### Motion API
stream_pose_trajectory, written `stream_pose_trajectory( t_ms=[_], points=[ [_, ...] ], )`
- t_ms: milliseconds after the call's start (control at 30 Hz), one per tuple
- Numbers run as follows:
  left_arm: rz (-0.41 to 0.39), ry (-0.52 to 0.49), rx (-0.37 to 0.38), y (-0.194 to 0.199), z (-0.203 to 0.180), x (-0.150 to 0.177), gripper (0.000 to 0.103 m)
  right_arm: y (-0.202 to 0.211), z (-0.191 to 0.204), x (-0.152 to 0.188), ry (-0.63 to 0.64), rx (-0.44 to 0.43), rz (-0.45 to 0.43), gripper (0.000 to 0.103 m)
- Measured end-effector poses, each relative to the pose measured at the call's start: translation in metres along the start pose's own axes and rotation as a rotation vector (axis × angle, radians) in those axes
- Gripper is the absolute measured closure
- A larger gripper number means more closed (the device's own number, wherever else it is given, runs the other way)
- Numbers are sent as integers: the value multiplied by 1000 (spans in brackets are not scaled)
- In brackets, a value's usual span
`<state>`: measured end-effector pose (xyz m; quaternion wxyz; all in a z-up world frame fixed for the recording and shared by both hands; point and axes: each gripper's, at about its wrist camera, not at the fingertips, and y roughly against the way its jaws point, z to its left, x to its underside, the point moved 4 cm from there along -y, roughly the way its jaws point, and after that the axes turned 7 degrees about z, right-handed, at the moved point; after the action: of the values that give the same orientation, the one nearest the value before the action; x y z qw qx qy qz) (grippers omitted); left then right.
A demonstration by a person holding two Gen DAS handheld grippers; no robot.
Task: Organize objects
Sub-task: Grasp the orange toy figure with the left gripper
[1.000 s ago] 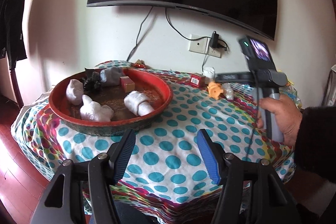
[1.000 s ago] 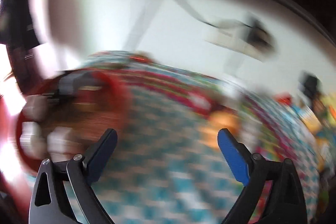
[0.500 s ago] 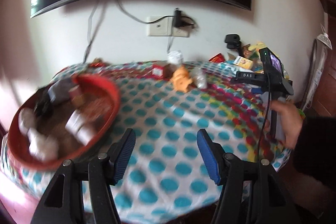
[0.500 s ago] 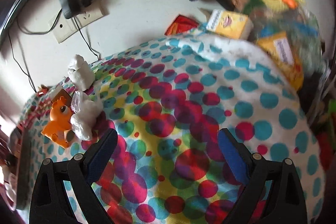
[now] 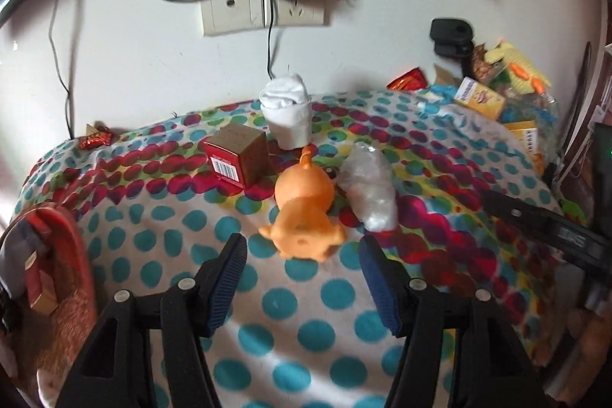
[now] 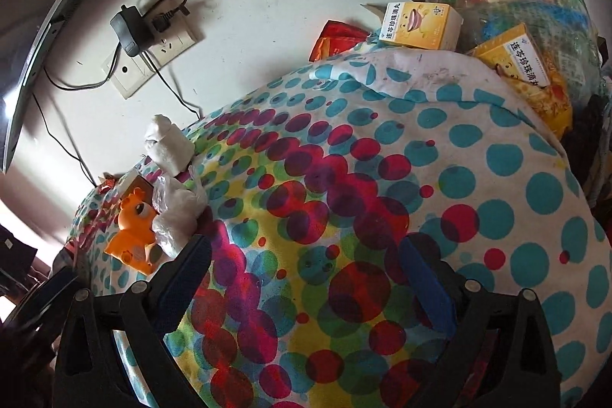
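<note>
Left gripper (image 5: 302,262): fingers wide apart, empty, just short of the orange toy (image 5: 304,213) lying on the dotted worktop (image 5: 290,308). Clear wrapped bundle (image 5: 369,194) touches toy's right side; red box (image 5: 237,159) & white roll (image 5: 287,115) behind. Right gripper (image 6: 306,278): fingers wide, empty, over the cloth, toy well off to its left.

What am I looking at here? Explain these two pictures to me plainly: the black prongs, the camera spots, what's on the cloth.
No robot: a person carries two tools. Each picture comes from a camera on one, looking along its prongs. The left hand-held gripper is open and empty, pointing at an orange toy lying against a plastic-wrapped bundle. Behind them are a red box and a white roll. The red tray sits at the left edge. The right hand-held gripper, also open and empty, hovers over the dotted tablecloth.
</note>
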<state>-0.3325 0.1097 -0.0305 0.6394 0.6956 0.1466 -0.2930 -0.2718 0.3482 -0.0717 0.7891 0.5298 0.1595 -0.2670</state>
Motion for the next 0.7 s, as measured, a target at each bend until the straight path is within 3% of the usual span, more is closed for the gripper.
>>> stream_pose_trajectory(
  t_ms=[367,700],
  points=[
    [98,-4,-67,-57,-3,-19,41,1,3,0,11,-18,-3,4],
    [32,-32,-134,-36,-18,-19,61,0,3,0,9,-16,-3,4]
  ],
)
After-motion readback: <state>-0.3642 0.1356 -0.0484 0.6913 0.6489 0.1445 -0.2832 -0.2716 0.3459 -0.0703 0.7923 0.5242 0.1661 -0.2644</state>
